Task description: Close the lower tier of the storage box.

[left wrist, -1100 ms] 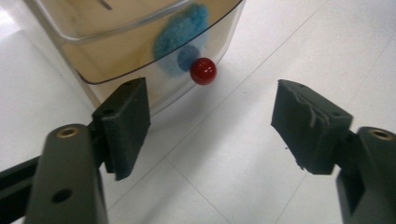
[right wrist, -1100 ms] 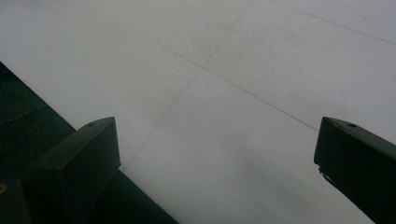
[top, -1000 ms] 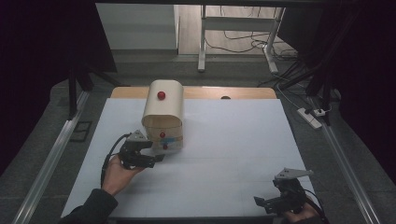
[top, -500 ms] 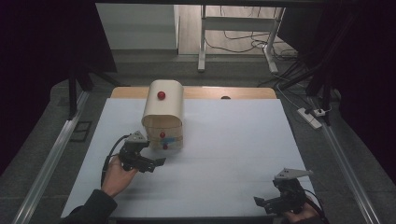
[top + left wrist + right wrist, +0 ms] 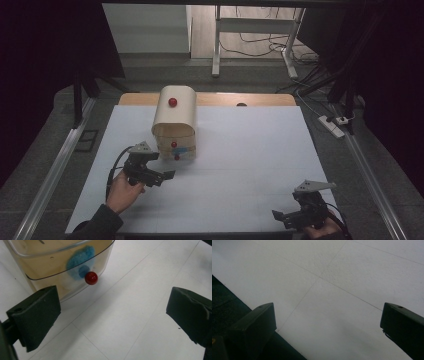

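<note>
We see the left claw standing wide, its jaws having just been opening, with nothing between them. It sits just beside the front of the beige, round-topped bread-bin-like box, which stands on the white tabletop towards its far left. In the left gripper view the box's clear plastic front flap carries a small red ball knob, and a blue, fuzzy thing shows dimly through the plastic; what it is we cannot tell. The right claw rests near the tabletop's near right corner, also wide and empty, well apart from the box.

We judge the main risk to lie in the knob: it is small, round and smooth, and it now sits off to one side of the left claw's gap rather than centred. If the jaws close from here, they may miss it or pinch it off-centre, so that it slips out. A pull with a poor grip could also drag or tip the light box, since the right claw is too far off to steady it. A jaw could also strike the flap's edge.
</note>
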`<state>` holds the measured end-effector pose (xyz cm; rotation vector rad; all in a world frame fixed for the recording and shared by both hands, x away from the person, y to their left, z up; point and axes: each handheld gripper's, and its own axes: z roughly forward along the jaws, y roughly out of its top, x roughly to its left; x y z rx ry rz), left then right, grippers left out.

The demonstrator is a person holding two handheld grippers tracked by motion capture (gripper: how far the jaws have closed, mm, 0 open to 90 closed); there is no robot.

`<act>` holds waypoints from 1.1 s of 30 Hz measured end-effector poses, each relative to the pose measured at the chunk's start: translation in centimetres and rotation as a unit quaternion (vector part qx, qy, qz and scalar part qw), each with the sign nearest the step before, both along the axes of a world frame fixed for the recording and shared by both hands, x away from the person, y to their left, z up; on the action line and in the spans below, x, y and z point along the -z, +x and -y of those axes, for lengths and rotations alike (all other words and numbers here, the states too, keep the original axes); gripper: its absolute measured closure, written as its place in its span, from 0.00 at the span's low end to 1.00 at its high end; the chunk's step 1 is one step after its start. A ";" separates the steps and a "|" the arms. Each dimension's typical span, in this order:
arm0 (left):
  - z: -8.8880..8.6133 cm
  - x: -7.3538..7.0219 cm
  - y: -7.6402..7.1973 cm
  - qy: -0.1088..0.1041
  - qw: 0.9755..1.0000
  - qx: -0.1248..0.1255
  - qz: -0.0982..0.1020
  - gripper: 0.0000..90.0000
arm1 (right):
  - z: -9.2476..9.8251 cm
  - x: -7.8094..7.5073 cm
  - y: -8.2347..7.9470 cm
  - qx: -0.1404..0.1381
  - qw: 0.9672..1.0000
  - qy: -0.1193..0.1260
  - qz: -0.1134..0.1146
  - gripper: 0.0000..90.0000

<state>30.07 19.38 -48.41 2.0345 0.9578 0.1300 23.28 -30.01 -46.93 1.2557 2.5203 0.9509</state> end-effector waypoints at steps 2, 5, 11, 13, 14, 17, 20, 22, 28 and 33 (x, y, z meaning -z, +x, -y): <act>-0.1 -0.1 -0.1 -0.002 1.000 0.000 -0.001 0.00 | 0.0 0.0 0.0 0.000 1.000 0.000 0.000 0.00; -0.2 -0.1 -0.1 -0.003 1.000 0.002 -0.003 0.00 | 0.0 0.0 0.0 0.001 1.000 0.001 0.001 0.00; -0.3 -0.2 -0.4 -0.004 1.000 0.005 -0.003 0.00 | 0.1 0.0 0.0 0.002 1.000 0.003 0.001 0.00; -0.4 -0.2 -0.5 -0.004 1.000 0.005 -0.003 0.00 | 0.1 0.0 0.0 0.002 1.000 0.003 0.001 0.00; -0.5 -0.2 -0.5 -0.004 1.000 0.005 -0.003 0.00 | 0.1 0.0 0.0 0.002 1.000 0.003 0.001 0.00; -0.6 -0.3 -0.7 -0.004 1.000 0.005 -0.003 0.00 | 0.1 -0.1 -0.1 0.002 1.000 0.004 0.002 0.00; -0.7 -0.3 -1.0 -0.004 1.000 0.006 -0.004 0.00 | 0.1 -0.1 0.0 0.003 1.000 0.005 0.002 0.00; -0.8 -0.3 -1.1 -0.003 1.000 0.005 -0.005 0.00 | 0.1 -0.1 0.0 0.003 1.000 0.006 0.002 0.00; -1.2 -0.4 -1.6 -0.007 1.000 0.002 -0.004 0.00 | 0.1 -0.1 -0.1 0.002 1.000 0.004 0.003 0.00; -1.4 -0.3 -1.8 -0.008 1.000 0.002 -0.005 0.00 | 0.1 -0.1 -0.1 0.001 1.000 0.002 0.004 0.00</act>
